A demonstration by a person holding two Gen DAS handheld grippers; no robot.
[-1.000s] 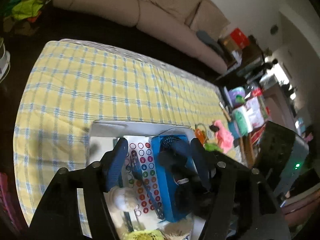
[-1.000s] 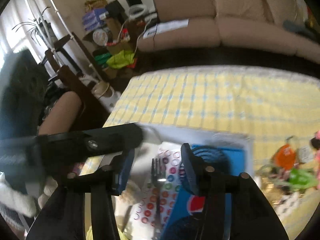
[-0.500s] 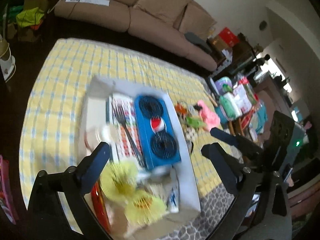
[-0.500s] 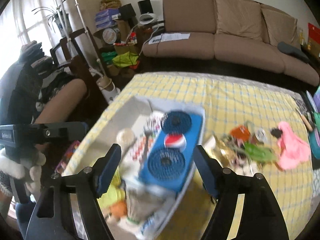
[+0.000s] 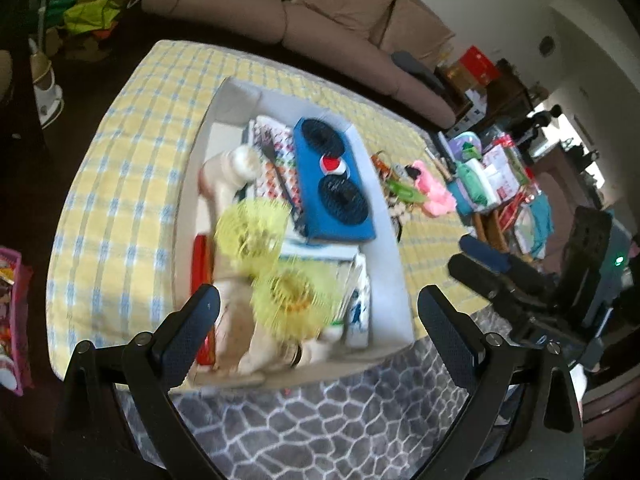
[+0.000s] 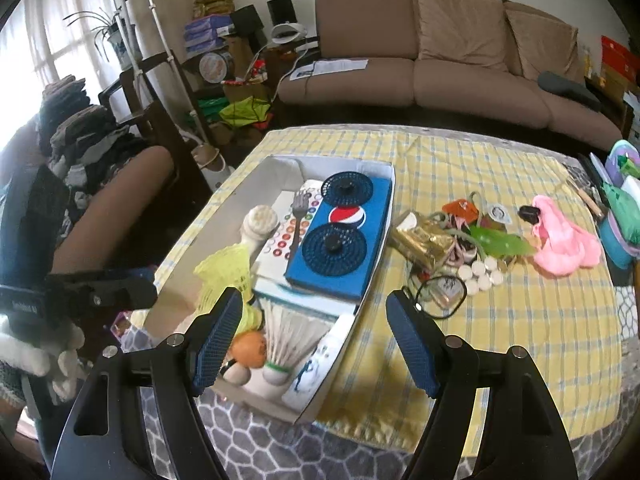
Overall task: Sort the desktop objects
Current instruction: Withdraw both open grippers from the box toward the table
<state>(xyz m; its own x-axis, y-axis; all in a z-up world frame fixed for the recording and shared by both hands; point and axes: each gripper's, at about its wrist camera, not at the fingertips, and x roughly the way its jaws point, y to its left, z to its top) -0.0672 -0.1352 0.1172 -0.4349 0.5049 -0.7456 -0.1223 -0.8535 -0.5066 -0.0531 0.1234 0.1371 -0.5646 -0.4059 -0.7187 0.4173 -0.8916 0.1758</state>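
The left wrist view is pretty smeared, so the stuff at the near end of the white box [image 5: 394, 264] is hard to read there: two yellow frilly blobs [image 5: 250, 232] and something pale under them, can't say more from that angle. The right wrist view is sharper. The same box [image 6: 382, 224] sits left of centre in the frame on the yellow checked tabletop [image 6: 520, 320], with its near end sticking out over the tabletop's edge above a grey patterned rug [image 6: 360, 452]. Inside it, a blue board with two dark mesh discs [image 6: 340, 236] lies along the right side, a fork [image 6: 298, 220] rests on a dotted card next to it, and a shuttlecock [image 6: 286, 340] and an orange ball [image 6: 250, 350] sit at the near end, partly hidden behind the right tool's [image 6: 310, 340] left finger. To the right of the box there's a loose pile on the cloth: a gold packet [image 6: 424, 240], a few white round pieces [image 6: 480, 274], a green thing and a pink lump [image 6: 560, 240]; the small bits in between are too tangled to name. Both tools are spread wide apart with nothing in them. The left tool [image 5: 318, 320] hovers over the near end of the box, and the right one shows up at the right edge of the left view.
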